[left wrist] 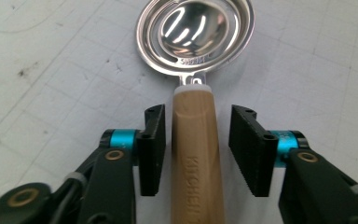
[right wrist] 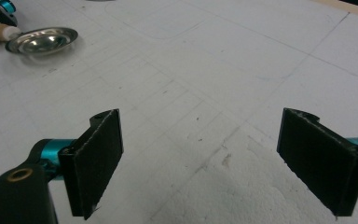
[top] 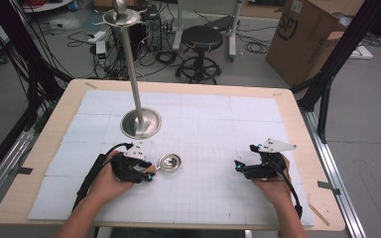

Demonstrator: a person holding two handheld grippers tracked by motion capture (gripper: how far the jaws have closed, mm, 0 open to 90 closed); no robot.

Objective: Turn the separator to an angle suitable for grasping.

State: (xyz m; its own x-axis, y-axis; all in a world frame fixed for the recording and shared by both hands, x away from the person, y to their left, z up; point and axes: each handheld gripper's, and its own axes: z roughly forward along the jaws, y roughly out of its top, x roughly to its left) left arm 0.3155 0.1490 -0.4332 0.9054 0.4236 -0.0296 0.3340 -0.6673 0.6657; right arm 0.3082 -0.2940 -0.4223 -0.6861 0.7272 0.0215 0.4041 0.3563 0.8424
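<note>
A steel skimmer spoon with a shallow slotted bowl (top: 170, 162) and a wooden handle (left wrist: 196, 158) lies flat on the white mat. My left gripper (top: 149, 174) is open with its jaws either side of the handle just behind the bowl (left wrist: 196, 32); the left pad (left wrist: 152, 149) is nearly against the wood, while the right pad (left wrist: 248, 149) stands a little off it. My right gripper (top: 238, 166) rests open and empty over bare mat at the right. In the right gripper view, its pads (right wrist: 98, 158) are wide apart and the spoon's bowl (right wrist: 42, 39) lies far off at top left.
A tall metal stand with a round base (top: 140, 124) and a hooked top (top: 121, 17) rises just behind the spoon. The gridded white mat (top: 203, 119) covers most of the wooden table (top: 54, 124). A stool, cables and a cardboard box sit on the floor beyond.
</note>
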